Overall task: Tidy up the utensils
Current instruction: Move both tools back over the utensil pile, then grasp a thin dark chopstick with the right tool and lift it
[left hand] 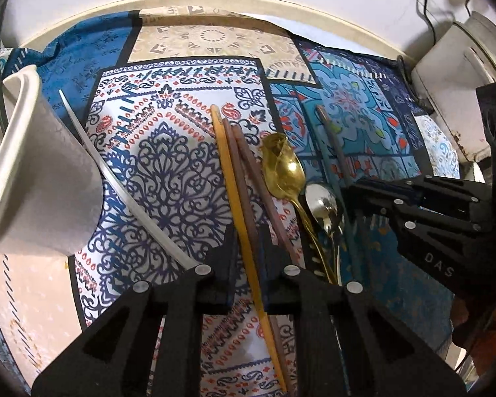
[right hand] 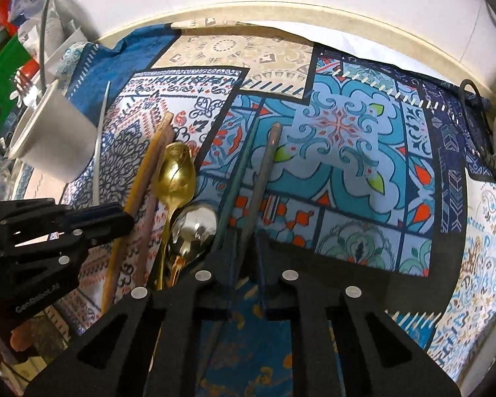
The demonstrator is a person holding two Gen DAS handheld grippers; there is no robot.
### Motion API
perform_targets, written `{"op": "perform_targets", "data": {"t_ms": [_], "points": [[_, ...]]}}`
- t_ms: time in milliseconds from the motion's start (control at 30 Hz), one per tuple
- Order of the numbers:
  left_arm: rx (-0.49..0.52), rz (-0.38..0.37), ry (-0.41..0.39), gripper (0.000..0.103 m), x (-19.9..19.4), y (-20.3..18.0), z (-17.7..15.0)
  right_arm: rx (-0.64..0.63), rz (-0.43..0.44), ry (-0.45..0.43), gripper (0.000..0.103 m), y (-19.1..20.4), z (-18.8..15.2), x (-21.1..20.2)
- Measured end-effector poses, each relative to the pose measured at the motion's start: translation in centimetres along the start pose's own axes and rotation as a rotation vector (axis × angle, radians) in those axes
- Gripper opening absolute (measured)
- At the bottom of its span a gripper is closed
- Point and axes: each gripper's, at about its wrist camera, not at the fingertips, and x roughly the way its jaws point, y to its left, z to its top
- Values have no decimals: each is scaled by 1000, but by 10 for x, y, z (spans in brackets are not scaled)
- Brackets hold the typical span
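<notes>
On the patterned cloth (left hand: 168, 172) several utensils lie side by side. My left gripper (left hand: 248, 248) points down and is shut on a yellow chopstick (left hand: 226, 165), with a brown chopstick (left hand: 238, 172) pressed beside it in the narrow gap. A second brown chopstick (left hand: 261, 178) runs under the right finger. A gold spoon (left hand: 282, 165) and a silver spoon (left hand: 322, 201) lie just right of them. My right gripper (right hand: 244, 248) is shut on a grey chopstick (right hand: 264, 172). A teal chopstick (right hand: 241, 172) lies against its left finger. Each gripper shows in the other's view, the right gripper (left hand: 350, 195) and the left gripper (right hand: 125, 221).
A white cup (left hand: 39, 178) lies on its side at the left with a thin white stick (left hand: 115, 178) beside it. A white appliance (left hand: 453, 76) with a black cable stands at the right edge. Packages (right hand: 13, 16) crowd the far left. A pale wall rim (right hand: 281, 13) bounds the back.
</notes>
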Motion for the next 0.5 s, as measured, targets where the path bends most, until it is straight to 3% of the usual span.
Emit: {"op": "perform_targets", "data": {"t_ms": [500], "points": [[-15,-25,40,8,10,1,24,-35,-19,-18,7,7,23,11]]}}
